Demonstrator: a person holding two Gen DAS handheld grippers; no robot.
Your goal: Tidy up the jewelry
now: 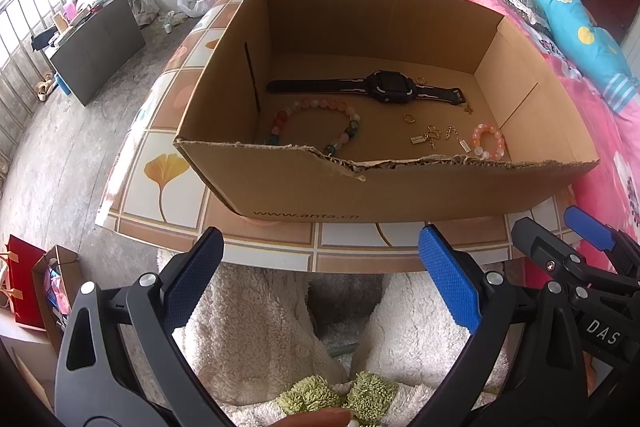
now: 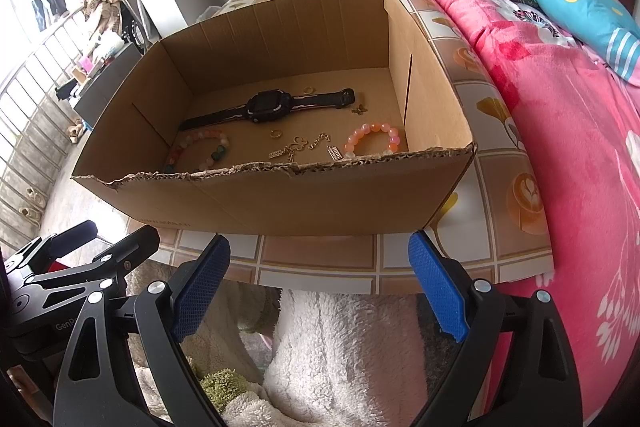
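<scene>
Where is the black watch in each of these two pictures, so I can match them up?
Left wrist view: the black watch lies across the far floor of the cardboard box, slightly right of centre.
Right wrist view: the black watch lies on the box floor, left of centre.
Shared landmark: the small orange bead bracelet, nearer the camera than the watch in both.

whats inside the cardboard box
Inside the cardboard box: a black watch, two bead bracelets, gold rings and chain pieces. The torn front wall hides the nearest floor strip.
</scene>
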